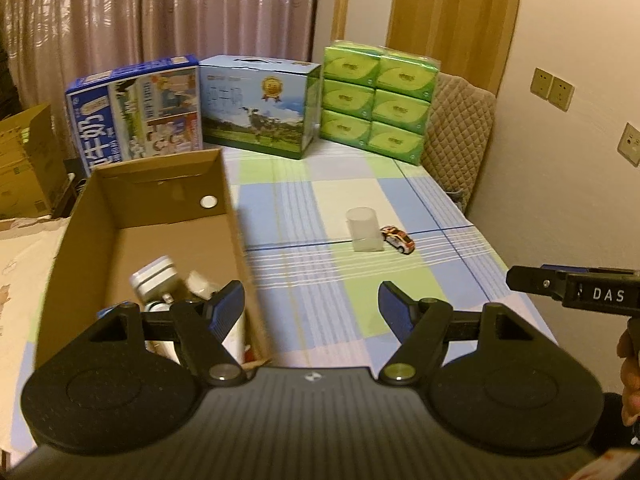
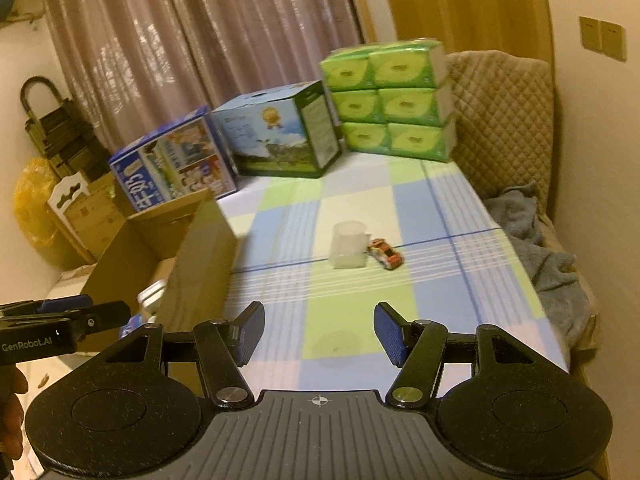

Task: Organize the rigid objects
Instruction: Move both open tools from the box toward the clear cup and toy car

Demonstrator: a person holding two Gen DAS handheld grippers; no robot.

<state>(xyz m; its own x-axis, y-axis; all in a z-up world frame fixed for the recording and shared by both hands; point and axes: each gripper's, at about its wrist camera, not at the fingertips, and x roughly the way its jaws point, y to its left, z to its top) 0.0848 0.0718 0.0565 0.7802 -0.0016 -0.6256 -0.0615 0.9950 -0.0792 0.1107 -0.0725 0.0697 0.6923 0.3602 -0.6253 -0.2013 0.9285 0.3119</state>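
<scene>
Both grippers are over the near end of the table, side by side, and both are empty. The left gripper [image 1: 311, 305] has its blue pads spread apart with nothing between them; its left finger [image 1: 224, 308] hangs right over the near right corner of the cardboard box [image 1: 100, 216]. The right gripper [image 2: 319, 330] also stands parted, a touch narrower, with only bare checked tablecloth [image 2: 432, 216] showing in the gap.

Out ahead, near the middle of the cloth, sits a translucent plastic cup [image 2: 349, 245], mouth down as far as I can tell, and just beside it on its right a small toy car [image 2: 385, 254], orange and white, nose angled toward the near right. Whether the two touch is hard to say; they are very close. From the left wrist view the same cup [image 1: 363, 230] and car [image 1: 397, 239] sit well clear of the box's right wall.

Inside the box, at the near end, a jumble of white items [image 1: 154, 280] lies packed together, too blurred to name. The far half of the box floor is bare.

There is open cloth all round the cup and car. The back edge is walled off by two milk cartons [image 1: 256, 106] and a stack of green tissue packs [image 1: 376, 100]. Along the right edge runs a quilted chair back [image 2: 504, 120] with a grey cloth [image 2: 536, 240] draped beside the table.
</scene>
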